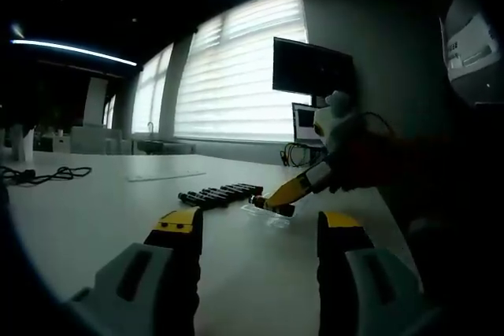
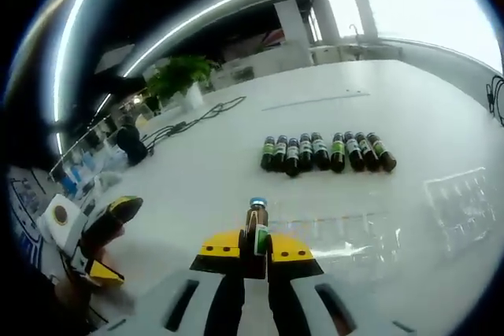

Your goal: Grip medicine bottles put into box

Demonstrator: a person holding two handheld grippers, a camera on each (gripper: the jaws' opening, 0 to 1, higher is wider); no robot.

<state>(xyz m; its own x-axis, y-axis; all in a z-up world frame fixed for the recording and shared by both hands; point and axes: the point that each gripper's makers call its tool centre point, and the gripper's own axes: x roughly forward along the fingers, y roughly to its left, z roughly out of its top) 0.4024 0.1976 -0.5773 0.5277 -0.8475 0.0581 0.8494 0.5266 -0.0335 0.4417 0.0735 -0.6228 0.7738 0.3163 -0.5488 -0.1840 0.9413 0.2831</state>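
Observation:
A row of several dark medicine bottles [image 2: 327, 151] with green labels stands on the white table [image 2: 197, 186]; the same row [image 1: 220, 193] lies ahead in the left gripper view. My right gripper [image 2: 256, 248] is shut on one brown bottle [image 2: 257, 222] with a blue cap, held upright just above a clear plastic tray [image 2: 346, 235]. From the left gripper view the right gripper [image 1: 277, 201] reaches in from the right, its yellow tips low over the clear tray [image 1: 269, 216]. My left gripper [image 1: 258, 230] hovers open over the table, nothing between its jaws.
A second clear plastic tray [image 2: 465, 204] lies to the right of the first. Black cables [image 1: 47, 173] trail across the far table. A monitor [image 1: 311, 68] stands by the bright blinds. A potted plant [image 2: 179, 76] sits at the table's far end.

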